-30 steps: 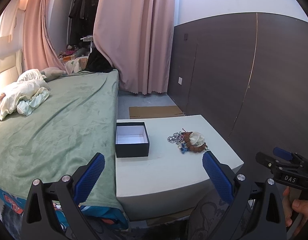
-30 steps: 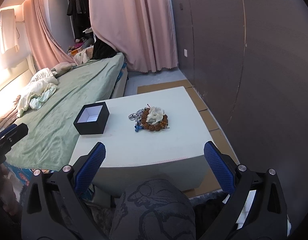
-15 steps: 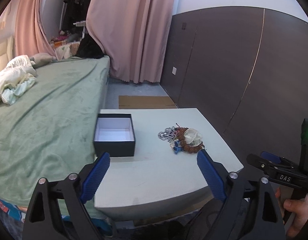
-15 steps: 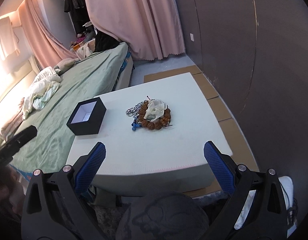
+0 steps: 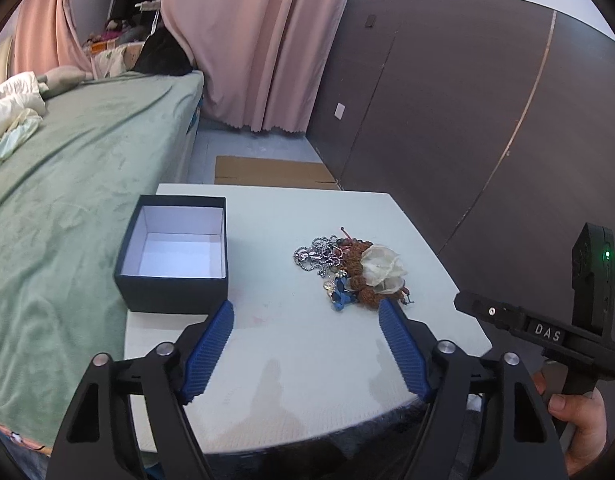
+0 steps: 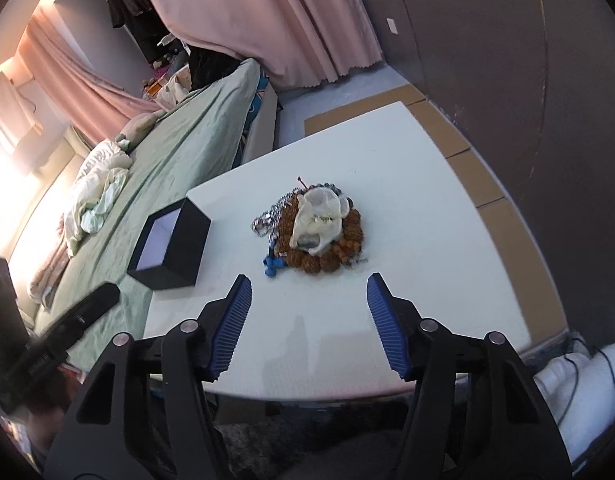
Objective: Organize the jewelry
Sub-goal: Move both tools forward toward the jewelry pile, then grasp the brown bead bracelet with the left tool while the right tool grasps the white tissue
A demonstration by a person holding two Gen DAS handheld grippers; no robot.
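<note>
A heap of jewelry (image 5: 351, 268) lies on the white table (image 5: 291, 360): brown bead bracelet, silver chain, blue piece, a pale sheer pouch on top. It also shows in the right wrist view (image 6: 315, 232). An open black box (image 5: 175, 252) with a white inside stands to its left, also seen in the right wrist view (image 6: 169, 244). My left gripper (image 5: 307, 312) is open and empty above the table's near part. My right gripper (image 6: 307, 284) is open and empty, just short of the heap.
A bed with a green cover (image 5: 67, 184) runs along the table's left side. A dark panelled wall (image 5: 487, 120) stands to the right. Cardboard sheets (image 6: 479, 172) lie on the floor past the table. Pink curtains (image 5: 259, 40) hang at the back.
Both grippers have moved forward and down towards the table; the box and the heap look larger and nearer. The jaws stay open. Nothing on the table has moved.
</note>
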